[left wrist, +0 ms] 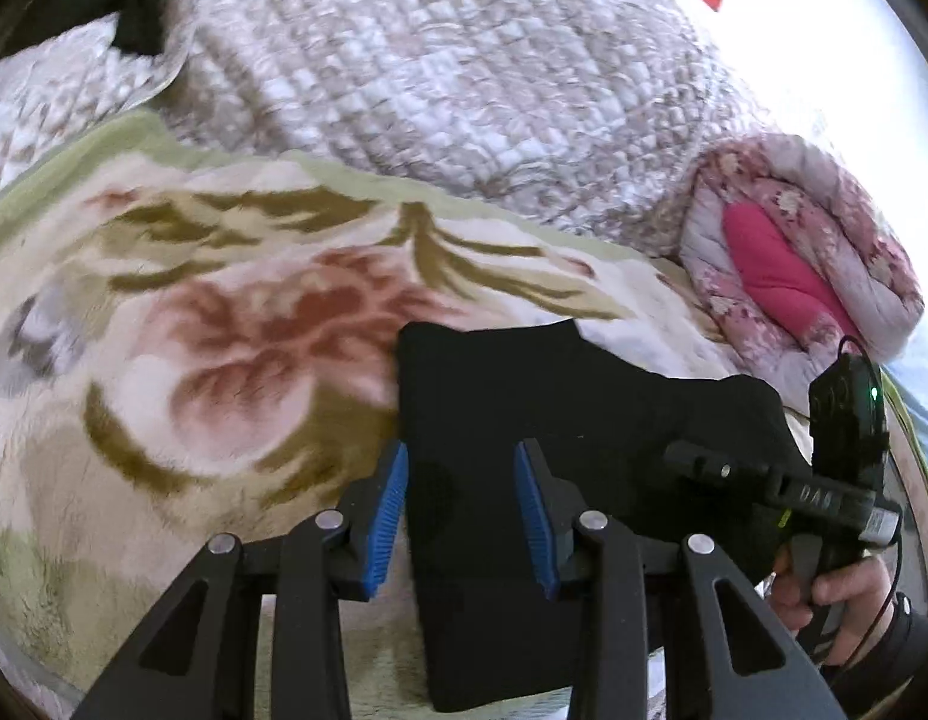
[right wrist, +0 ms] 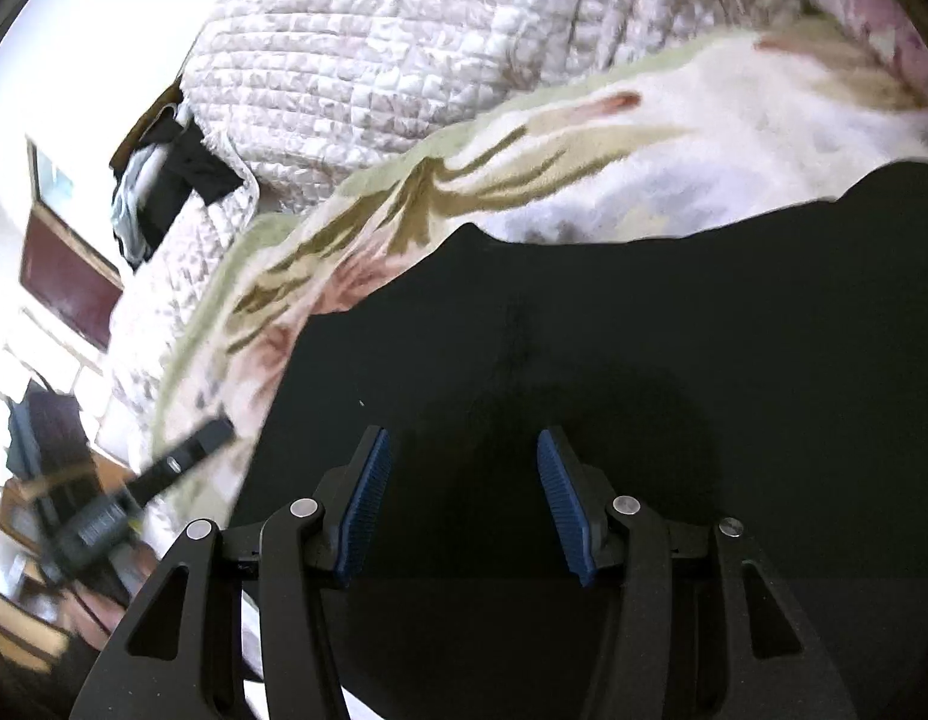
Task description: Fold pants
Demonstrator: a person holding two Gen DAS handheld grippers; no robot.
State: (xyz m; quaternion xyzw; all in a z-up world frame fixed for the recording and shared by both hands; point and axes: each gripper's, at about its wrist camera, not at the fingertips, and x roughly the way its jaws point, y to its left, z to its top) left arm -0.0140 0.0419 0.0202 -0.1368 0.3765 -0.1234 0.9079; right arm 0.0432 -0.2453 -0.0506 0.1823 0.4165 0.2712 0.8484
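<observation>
Black pants [left wrist: 524,408] lie folded flat on a floral blanket [left wrist: 224,312]. My left gripper [left wrist: 461,516] is open just above the pants' left edge, holding nothing. The right gripper body [left wrist: 824,480], held in a hand, shows at the pants' right side. In the right wrist view the pants [right wrist: 644,348] fill the lower right. My right gripper [right wrist: 461,504] is open over the cloth, holding nothing. The left gripper [right wrist: 164,474] shows blurred at the pants' left edge.
A quilted white-brown bedspread [left wrist: 434,72] is heaped behind the blanket. A rolled pink floral quilt [left wrist: 794,264] lies at the right. Dark clothes [right wrist: 164,186] lie at the far bed edge. Furniture [right wrist: 62,282] and a floor area are off the bed's left side.
</observation>
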